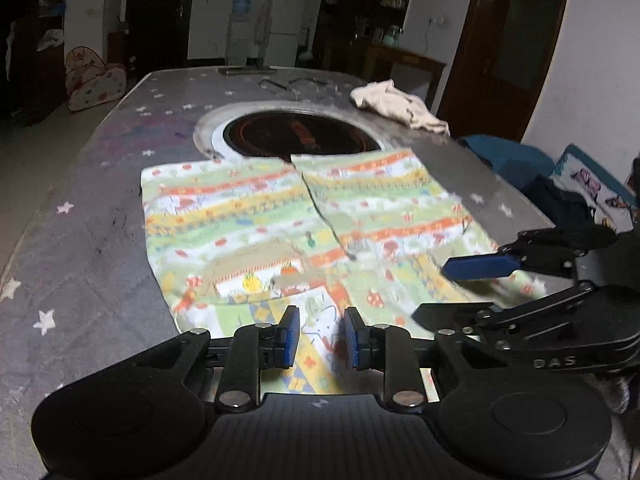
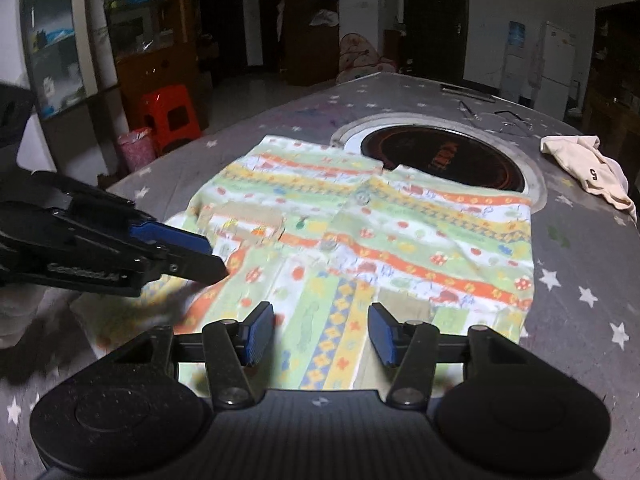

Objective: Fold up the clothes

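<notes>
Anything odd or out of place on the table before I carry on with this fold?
The patterned shirt lies partly over the round cooktop set into the table, its far edge overlapping the ring. A crumpled cream garment sits loose beyond it. Nothing looks spilled or torn.

Dim room: white fridge [image 1: 283,24], dark wooden door [image 1: 516,36], red stool [image 2: 171,114].

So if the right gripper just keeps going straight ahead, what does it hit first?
Most likely the shirt: the right gripper is open and points along the cloth spread under its fingers. Past that lies the round burner in the table. Its height above the cloth is unclear.
</notes>
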`<act>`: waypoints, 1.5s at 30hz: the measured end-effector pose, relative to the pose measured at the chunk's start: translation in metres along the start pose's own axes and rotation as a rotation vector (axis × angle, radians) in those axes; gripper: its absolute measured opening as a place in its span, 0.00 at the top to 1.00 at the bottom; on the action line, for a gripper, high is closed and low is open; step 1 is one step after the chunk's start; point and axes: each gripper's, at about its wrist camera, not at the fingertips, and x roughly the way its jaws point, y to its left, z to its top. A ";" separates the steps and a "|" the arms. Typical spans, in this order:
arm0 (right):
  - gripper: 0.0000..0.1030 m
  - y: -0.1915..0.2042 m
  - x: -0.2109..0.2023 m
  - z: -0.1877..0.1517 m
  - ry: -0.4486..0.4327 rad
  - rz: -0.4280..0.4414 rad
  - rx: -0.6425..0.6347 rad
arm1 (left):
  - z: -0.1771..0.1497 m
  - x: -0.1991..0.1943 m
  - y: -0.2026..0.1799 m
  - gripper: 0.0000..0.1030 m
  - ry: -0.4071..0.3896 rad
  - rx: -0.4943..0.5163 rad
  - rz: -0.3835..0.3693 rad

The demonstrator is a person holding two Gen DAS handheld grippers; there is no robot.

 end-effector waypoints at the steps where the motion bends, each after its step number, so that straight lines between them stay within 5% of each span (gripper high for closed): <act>1: 0.48 0.001 -0.001 -0.002 0.005 -0.001 -0.006 | -0.001 0.000 0.000 0.74 -0.002 0.004 0.000; 22: 0.42 -0.013 -0.047 -0.039 0.010 -0.047 0.034 | -0.020 -0.040 -0.032 0.56 -0.003 0.057 0.017; 33: 0.41 -0.024 -0.077 -0.056 0.023 -0.106 0.005 | -0.033 -0.062 -0.053 0.56 0.132 -0.003 -0.054; 38: 0.41 -0.023 -0.085 -0.066 0.036 -0.115 -0.013 | -0.043 -0.055 -0.062 0.58 0.211 -0.020 -0.082; 43: 0.36 -0.017 -0.088 -0.075 0.037 -0.118 -0.061 | -0.042 -0.049 -0.063 0.85 0.232 -0.046 -0.124; 45: 0.36 -0.015 -0.089 -0.077 0.037 -0.111 -0.080 | -0.036 -0.054 -0.063 0.86 0.207 -0.035 -0.129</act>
